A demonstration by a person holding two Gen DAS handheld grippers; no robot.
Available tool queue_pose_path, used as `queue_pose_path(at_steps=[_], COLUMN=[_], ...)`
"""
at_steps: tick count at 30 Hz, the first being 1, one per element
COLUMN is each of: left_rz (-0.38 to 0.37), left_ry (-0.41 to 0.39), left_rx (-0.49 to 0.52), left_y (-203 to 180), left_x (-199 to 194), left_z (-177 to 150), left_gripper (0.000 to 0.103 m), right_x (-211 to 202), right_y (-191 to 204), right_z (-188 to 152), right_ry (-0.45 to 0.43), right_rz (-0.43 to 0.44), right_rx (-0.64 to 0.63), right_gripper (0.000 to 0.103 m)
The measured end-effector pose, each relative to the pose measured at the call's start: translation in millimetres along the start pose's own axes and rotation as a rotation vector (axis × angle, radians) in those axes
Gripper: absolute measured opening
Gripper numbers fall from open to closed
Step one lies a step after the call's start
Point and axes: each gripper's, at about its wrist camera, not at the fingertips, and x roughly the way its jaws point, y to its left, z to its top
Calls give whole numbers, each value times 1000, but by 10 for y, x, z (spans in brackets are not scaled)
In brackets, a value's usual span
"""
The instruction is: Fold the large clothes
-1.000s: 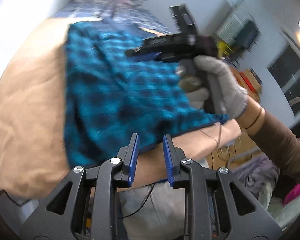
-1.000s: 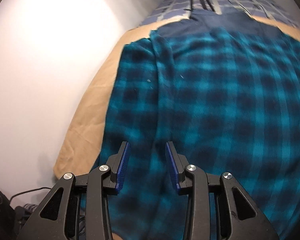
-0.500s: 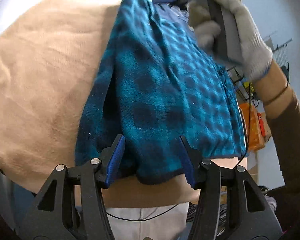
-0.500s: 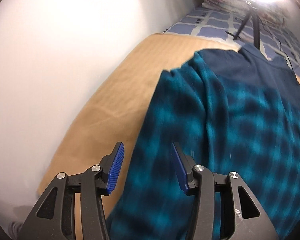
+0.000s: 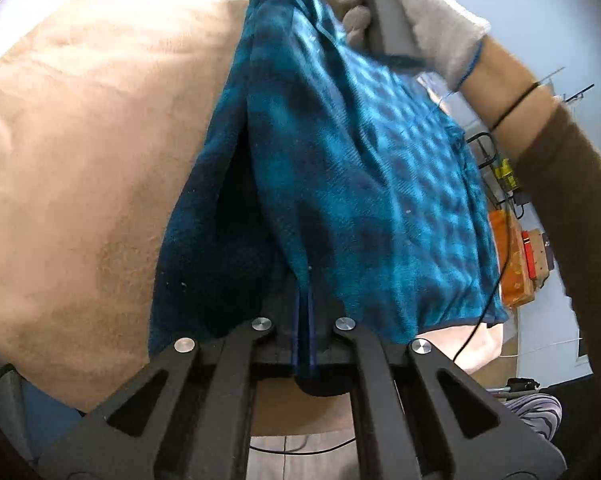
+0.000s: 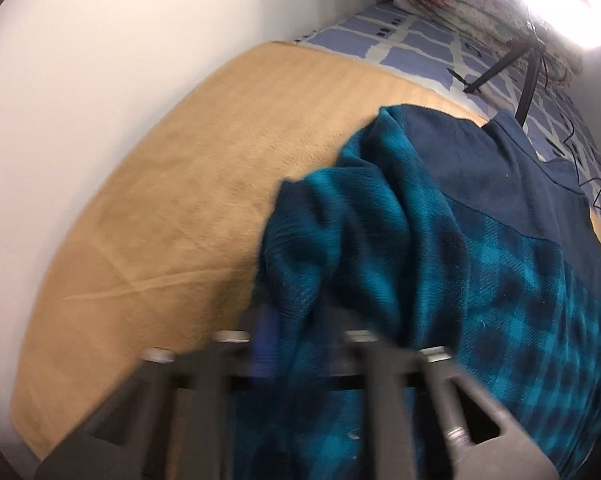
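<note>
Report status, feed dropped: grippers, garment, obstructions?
Left gripper shut on plaid fleece shirt hem. Right gripper shut on its edge. Nothing blocking on tan blanket.

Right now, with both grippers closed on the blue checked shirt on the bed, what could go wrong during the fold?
1. The left gripper pinches only the hem of the shirt, so the cloth may slip out when lifted.
2. The right gripper has closed on a bunched fold near the sleeve; the fold may come out crooked.
3. A black cable hangs at the shirt's far edge and could snag.
</note>
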Motion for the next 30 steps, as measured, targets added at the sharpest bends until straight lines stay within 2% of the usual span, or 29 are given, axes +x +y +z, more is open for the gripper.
queue_pose_path(at_steps=[3,7,10,14,15,17,18,19,21,24,25,27,30], left_rz=[8,93,121,155,153,157,153,152,149,143,141,106,80], left_ry=[-37,-75,-67,-44,-47,-75,-92,-111,-138,-133,-119,-77,-64], left_rx=[1,-11,-52,-51,-47,-51,-55,-66,-93,-150,-171,-223,-229], left_y=[3,93,216,207,179,172,195,221,297,422,457,542,550], left_x=[-166,-267,-197,-110,-108,-162,-204,-252,-325,-301,-254,-153,-75], left_z=[6,3,8,-38,-47,-36,-29,-23,-11,4,-1,0,-14], left_gripper=[0,0,0,0,3,18,34,48,56,56,56,56,56], right_x=[-64,-125,-43,151,170,67,1,-147,-394,-538,-516,-415,-174], right_y=[8,29,85,137,123,35,-13,-132,-357,-588,-616,-624,-667], right_z=[43,161,233,201,191,161,148,111,4,-177,-221,-268,-296], right_ry=[-31,-69,-74,-50,-43,-67,-86,-128,-205,-237,-226,-187,-144], right_rz=[11,35,40,80,82,134,163,209,280,311,313,283,217], right_rx=[-7,1,4,-25,-29,-24,-16,15,81,125,120,107,112], right_gripper=[5,5,5,7,8,9,16,28,39,37,24,11,11])
